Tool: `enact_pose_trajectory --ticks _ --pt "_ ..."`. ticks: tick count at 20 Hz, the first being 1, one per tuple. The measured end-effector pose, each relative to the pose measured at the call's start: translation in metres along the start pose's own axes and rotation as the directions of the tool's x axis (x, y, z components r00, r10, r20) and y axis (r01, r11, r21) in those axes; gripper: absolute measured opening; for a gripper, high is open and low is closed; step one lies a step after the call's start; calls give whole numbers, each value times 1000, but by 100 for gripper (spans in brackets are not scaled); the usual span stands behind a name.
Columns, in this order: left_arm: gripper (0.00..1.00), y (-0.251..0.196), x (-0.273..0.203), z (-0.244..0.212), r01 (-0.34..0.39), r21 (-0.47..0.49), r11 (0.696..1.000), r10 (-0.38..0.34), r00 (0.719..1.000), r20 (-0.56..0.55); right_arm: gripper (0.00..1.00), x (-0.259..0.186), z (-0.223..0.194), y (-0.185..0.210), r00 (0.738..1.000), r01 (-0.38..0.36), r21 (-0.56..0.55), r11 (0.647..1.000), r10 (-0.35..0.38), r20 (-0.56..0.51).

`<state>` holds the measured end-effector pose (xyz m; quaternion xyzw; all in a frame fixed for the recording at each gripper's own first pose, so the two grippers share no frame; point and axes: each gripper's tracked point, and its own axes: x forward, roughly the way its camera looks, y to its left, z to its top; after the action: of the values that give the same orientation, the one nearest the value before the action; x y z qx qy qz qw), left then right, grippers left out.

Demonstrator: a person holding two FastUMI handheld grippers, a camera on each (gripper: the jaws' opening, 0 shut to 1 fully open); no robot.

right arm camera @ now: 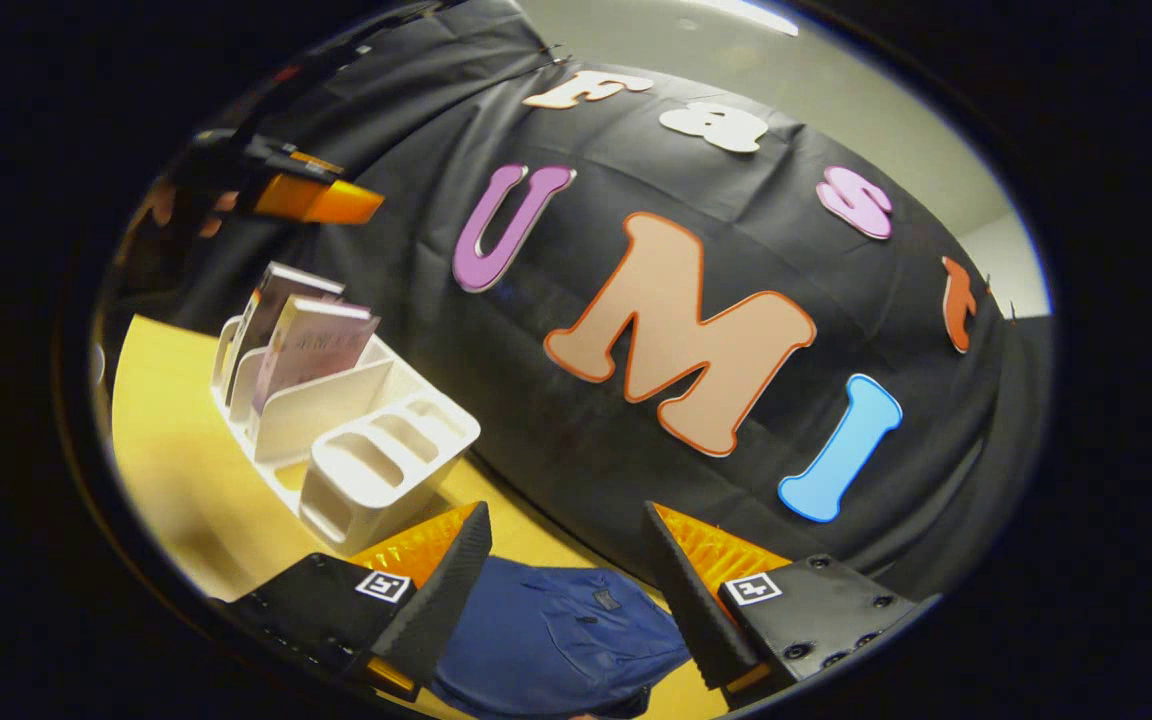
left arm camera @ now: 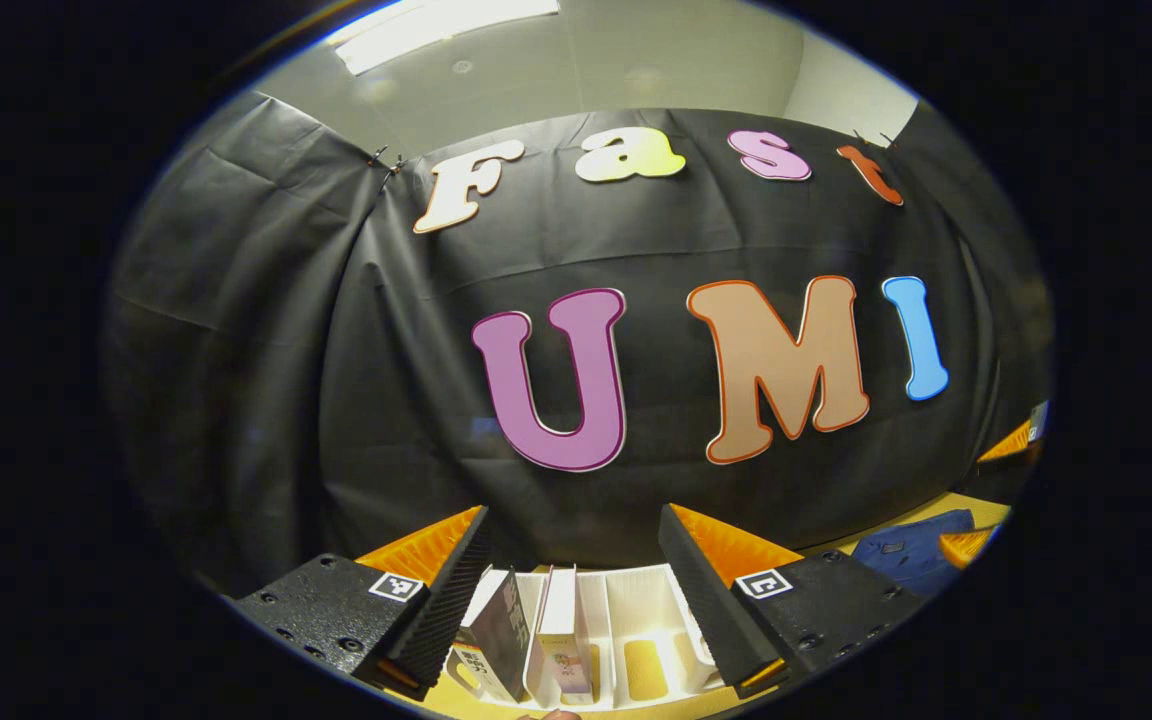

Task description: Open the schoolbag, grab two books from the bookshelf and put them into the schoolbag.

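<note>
In the left gripper view my left gripper (left arm camera: 574, 525) hangs open above a white slotted bookshelf (left arm camera: 636, 620) on the yellow table. Two books stand in its left slots: a dark-covered book (left arm camera: 501, 635) and a pale book (left arm camera: 561, 635). The blue schoolbag (left arm camera: 911, 550) lies at the far right. In the right gripper view my right gripper (right arm camera: 566, 520) is open just above the blue schoolbag (right arm camera: 556, 630), fingers apart and touching nothing. The bookshelf (right arm camera: 356, 450) stands to the left with both books (right arm camera: 311, 345) upright. The left gripper (right arm camera: 306, 198) shows above the shelf, held by a hand.
The yellow table (right arm camera: 176, 470) runs under shelf and bag. The black cloth wall (left arm camera: 336, 350) stands close behind the shelf. The right-hand slots of the bookshelf (left arm camera: 671, 630) hold nothing.
</note>
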<state>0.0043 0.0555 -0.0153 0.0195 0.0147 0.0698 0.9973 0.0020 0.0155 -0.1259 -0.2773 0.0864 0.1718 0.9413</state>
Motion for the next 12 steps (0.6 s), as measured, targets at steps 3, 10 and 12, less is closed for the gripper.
enact_pose_trajectory --ticks 3,10,12 --pt "97 10 0 -7 -23 0 1000 23 1000 -14 100 0 -17 19 998 -55 -67 996 54 -9" --pt "97 31 -2 -13 -71 23 997 71 997 -28 98 5 -80 74 974 -211 -207 955 187 -127" --pt "97 36 -5 -14 -82 27 996 83 996 -33 98 2 -99 89 960 -262 -239 935 226 -167"
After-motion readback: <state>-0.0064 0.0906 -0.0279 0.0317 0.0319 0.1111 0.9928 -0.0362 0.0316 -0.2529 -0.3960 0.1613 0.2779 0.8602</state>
